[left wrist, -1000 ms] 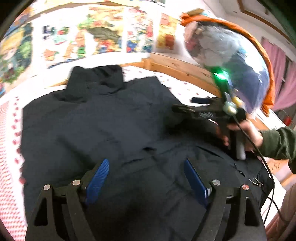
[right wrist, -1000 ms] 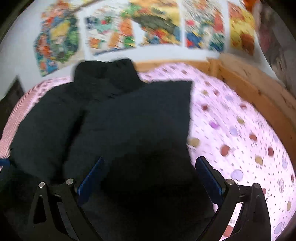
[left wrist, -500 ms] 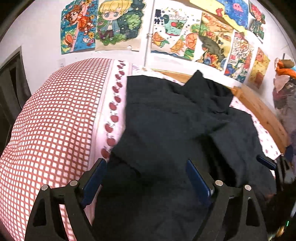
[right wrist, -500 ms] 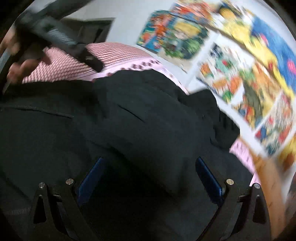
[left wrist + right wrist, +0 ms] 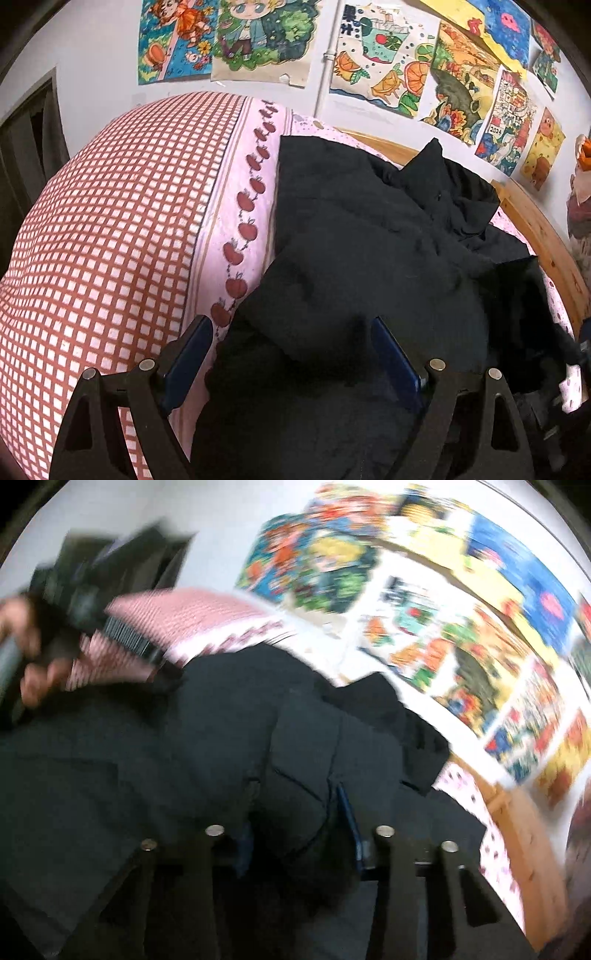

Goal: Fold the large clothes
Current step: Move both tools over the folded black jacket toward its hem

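The black padded jacket [image 5: 369,258] lies on the bed beside the checked pillow [image 5: 110,240], soft and bulky I think, best taken at its hem; right tool [image 5: 295,827] has just been closing on a fold, left tool [image 5: 291,354] wide.

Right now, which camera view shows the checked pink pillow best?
The left wrist view: there the checked pink pillow is sharp, large and almost whole, left of the black coat. The right wrist view shows only a blurred part, partly behind the left gripper.
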The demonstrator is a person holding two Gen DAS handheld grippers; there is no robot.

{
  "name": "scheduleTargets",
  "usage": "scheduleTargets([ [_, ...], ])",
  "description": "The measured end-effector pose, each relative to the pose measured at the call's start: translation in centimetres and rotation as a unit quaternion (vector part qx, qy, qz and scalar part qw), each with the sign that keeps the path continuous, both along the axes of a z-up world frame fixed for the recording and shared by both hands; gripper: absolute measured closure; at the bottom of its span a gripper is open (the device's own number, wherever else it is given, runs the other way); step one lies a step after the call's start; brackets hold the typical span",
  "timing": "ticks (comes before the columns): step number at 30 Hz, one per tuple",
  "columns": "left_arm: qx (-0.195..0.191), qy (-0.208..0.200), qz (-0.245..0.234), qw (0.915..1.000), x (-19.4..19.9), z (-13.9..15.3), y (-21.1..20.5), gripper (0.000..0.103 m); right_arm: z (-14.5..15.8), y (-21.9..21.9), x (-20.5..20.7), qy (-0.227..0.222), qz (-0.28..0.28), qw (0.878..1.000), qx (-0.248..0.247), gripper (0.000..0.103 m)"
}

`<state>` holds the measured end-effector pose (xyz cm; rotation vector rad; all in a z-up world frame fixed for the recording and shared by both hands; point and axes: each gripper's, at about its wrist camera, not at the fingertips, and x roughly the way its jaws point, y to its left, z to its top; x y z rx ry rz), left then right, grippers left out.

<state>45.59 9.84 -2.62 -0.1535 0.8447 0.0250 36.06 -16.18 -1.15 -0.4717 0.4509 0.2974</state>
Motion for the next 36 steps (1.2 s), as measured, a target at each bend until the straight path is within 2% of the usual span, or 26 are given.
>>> scheduleTargets([
  [2, 0.010, -0.006, -0.004, 0.9999, 0.2, 0.1, -0.6, 0.016, 1.2, -2.8, -0.1, -0.010, -0.029, 0.999, 0.021, 0.088],
  [6, 0.031, -0.018, -0.014, 0.9993, 0.8, 0.3, -2.3, 0.016, 2.0, -8.3, 0.8, -0.010, -0.090, 0.994, 0.060, 0.091],
  [11, 0.058, -0.020, -0.035, 0.9975, 1.2, 0.0, -4.3, 0.016, 0.7, -13.7, 2.4, 0.015, -0.152, 0.984, 0.097, 0.092],
  [15, 0.100, 0.008, -0.042, 0.9941, 1.7, -1.5, -5.6, 0.016, -2.3, -15.9, 5.0, 0.060, -0.181, 0.979, 0.078, 0.092],
  [19, 0.102, 0.027, -0.039, 0.9937, 2.2, -2.5, -5.4, 0.014, -5.4, -16.2, 5.7, 0.098, -0.190, 0.976, 0.049, 0.092],
  [21, 0.103, 0.024, -0.038, 0.9937, 2.0, -2.5, -5.4, 0.014, -5.8, -16.3, 5.7, 0.111, -0.193, 0.974, 0.052, 0.091],
  [22, 0.103, 0.022, -0.037, 0.9937, 1.9, -2.4, -5.4, 0.014, -5.6, -16.7, 5.6, 0.115, -0.190, 0.973, 0.067, 0.090],
  [24, 0.102, 0.014, -0.035, 0.9940, 1.5, -2.0, -5.3, 0.014, -4.8, -17.4, 5.0, 0.114, -0.196, 0.970, 0.088, 0.079],
  [26, 0.100, 0.002, -0.036, 0.9944, 1.0, -1.4, -5.3, 0.014, -3.6, -18.0, 3.9, 0.092, -0.207, 0.969, 0.099, 0.061],
  [28, 0.094, -0.024, -0.048, 0.9941, 0.3, -0.5, -5.6, 0.014, -2.6, -18.4, 2.8, 0.071, -0.206, 0.969, 0.112, 0.050],
  [31, 0.102, -0.058, -0.072, 0.9905, -0.4, 0.7, -6.6, 0.014, -1.0, -18.3, 2.0, 0.054, -0.209, 0.968, 0.128, 0.047],
  [36, 0.122, -0.075, -0.109, 0.9837, 0.3, 1.0, -9.7, 0.014, -1.5, -15.7, 4.3, 0.099, -0.159, 0.973, 0.137, 0.047],
])
